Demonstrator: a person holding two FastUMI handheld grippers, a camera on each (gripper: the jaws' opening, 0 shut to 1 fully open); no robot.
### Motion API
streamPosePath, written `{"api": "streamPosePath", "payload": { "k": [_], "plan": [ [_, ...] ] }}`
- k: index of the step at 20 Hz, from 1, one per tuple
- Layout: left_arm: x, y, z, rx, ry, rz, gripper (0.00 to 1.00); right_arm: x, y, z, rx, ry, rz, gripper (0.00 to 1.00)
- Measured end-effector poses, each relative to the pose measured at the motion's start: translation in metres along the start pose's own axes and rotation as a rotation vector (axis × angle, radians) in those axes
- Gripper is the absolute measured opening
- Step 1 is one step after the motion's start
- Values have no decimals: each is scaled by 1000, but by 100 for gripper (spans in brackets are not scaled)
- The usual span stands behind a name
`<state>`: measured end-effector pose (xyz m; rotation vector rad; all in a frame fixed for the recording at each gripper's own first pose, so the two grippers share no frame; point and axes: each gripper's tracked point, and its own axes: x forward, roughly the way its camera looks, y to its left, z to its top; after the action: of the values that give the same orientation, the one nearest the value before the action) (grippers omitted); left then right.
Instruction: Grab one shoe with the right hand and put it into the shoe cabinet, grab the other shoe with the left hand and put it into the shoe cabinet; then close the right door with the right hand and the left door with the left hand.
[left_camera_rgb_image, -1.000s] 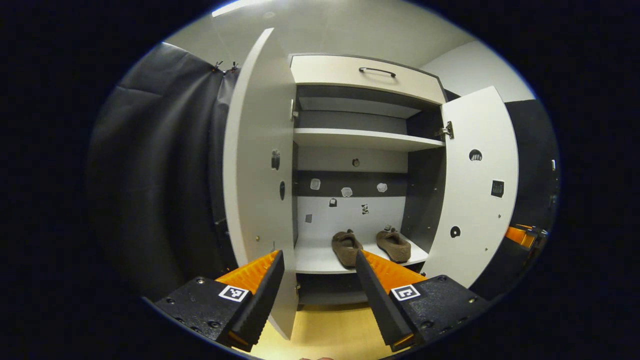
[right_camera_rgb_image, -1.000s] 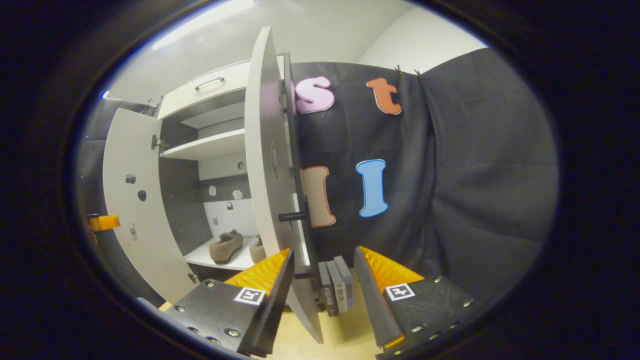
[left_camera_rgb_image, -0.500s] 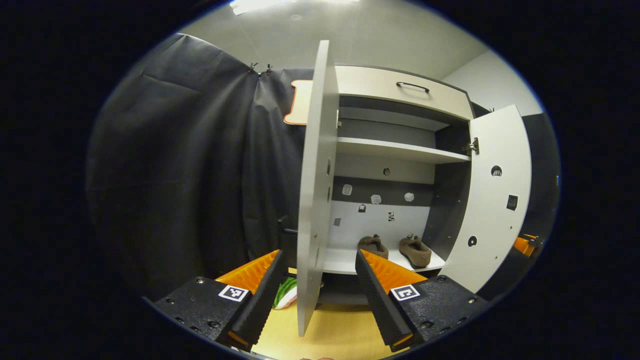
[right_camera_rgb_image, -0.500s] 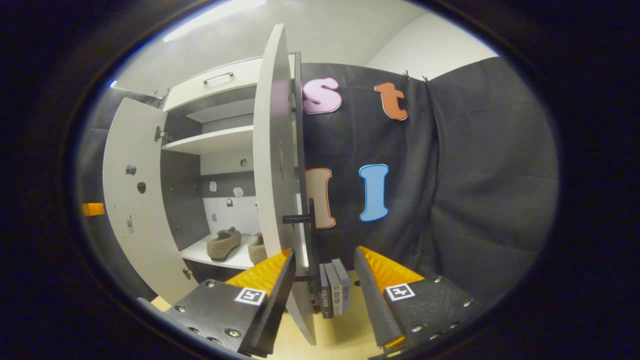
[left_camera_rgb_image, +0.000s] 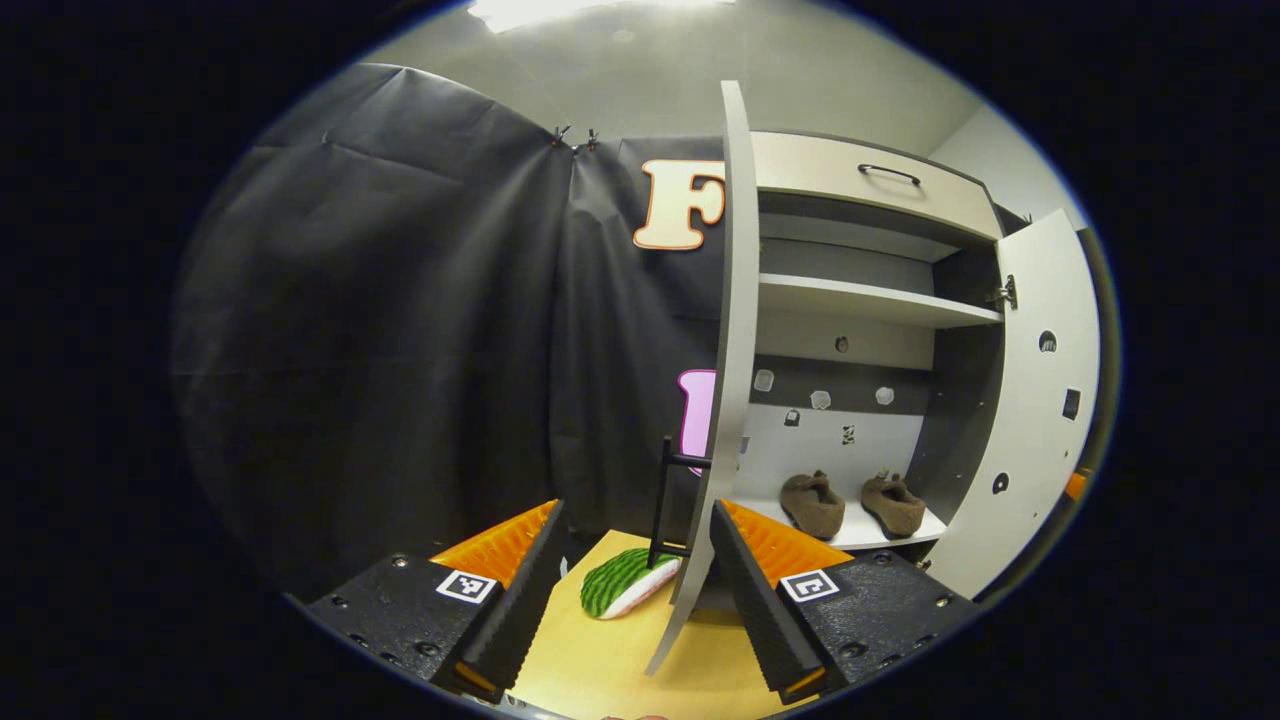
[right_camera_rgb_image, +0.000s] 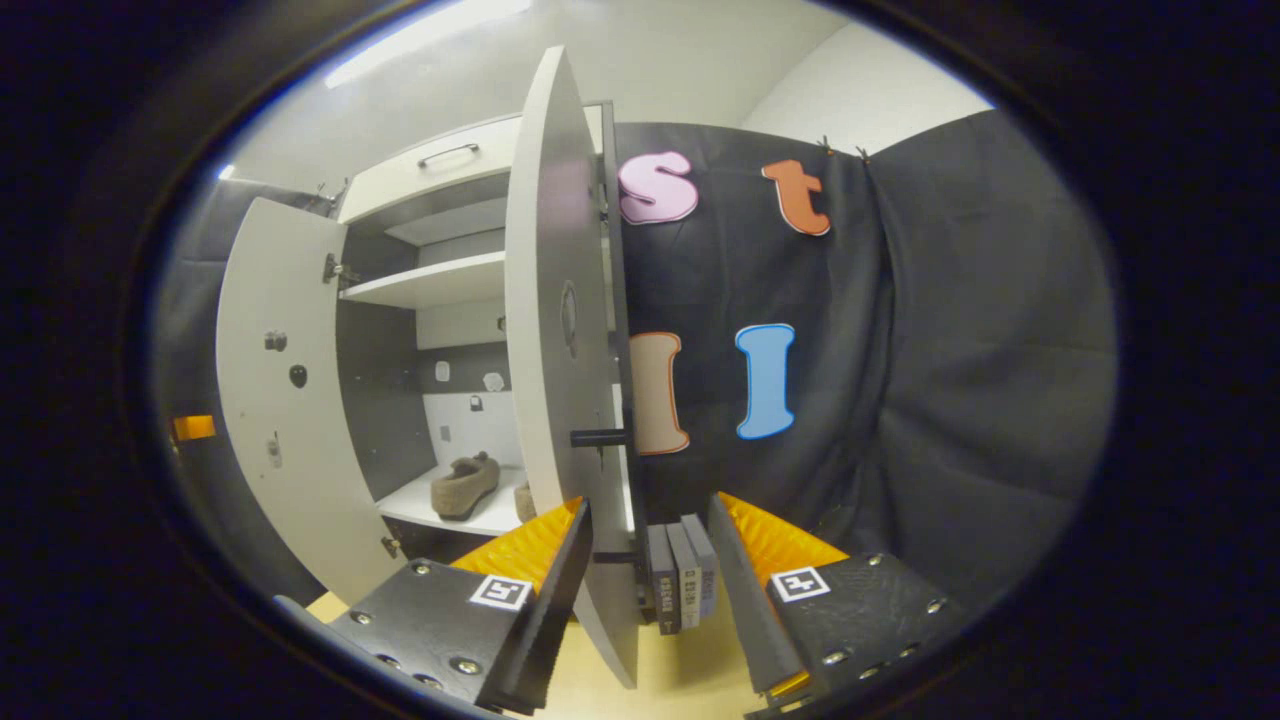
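Since a second ago the left gripper view has swung leftward: the cabinet (left_camera_rgb_image: 870, 330), then centred, now sits at the right, and far more of the black cloth wall (left_camera_rgb_image: 400, 320) shows. The left door (left_camera_rgb_image: 722, 380) was seen broadside then; now it stands edge-on, its lower edge between the spread fingers of the left gripper (left_camera_rgb_image: 635, 570), which grips nothing. The door's black handle (left_camera_rgb_image: 668, 490) and a green striped object (left_camera_rgb_image: 625, 585) on the floor have come into sight beyond it.

The right gripper view has changed little: the right door (right_camera_rgb_image: 565, 370) remains edge-on, slightly farther right, its lower edge between the wide-apart fingers of the right gripper (right_camera_rgb_image: 645, 575), which holds nothing. Whether either gripper touches its door cannot be told.

Both doors are open. The cabinet has a top drawer (left_camera_rgb_image: 870, 180), a pale shelf (left_camera_rgb_image: 870, 300) and a pale bottom shelf. The two brown shoes (left_camera_rgb_image: 850, 503) lie side by side on that bottom shelf.

The floor (left_camera_rgb_image: 620, 660) is light wood. A few books (right_camera_rgb_image: 682, 585) stand upright on it behind the right door, against the cloth.
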<state>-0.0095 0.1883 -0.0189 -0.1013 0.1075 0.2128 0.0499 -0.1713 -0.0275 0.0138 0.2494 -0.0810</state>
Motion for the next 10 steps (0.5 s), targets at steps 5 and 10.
{"api": "streamPosePath", "payload": {
  "k": [5,10],
  "plan": [
    [11,5,-17,-15,36,9,88,2,19,-2,0,8,50,72],
    [21,10,-33,-14,75,0,88,3,28,-2,-14,9,58,72]
  ]
}}
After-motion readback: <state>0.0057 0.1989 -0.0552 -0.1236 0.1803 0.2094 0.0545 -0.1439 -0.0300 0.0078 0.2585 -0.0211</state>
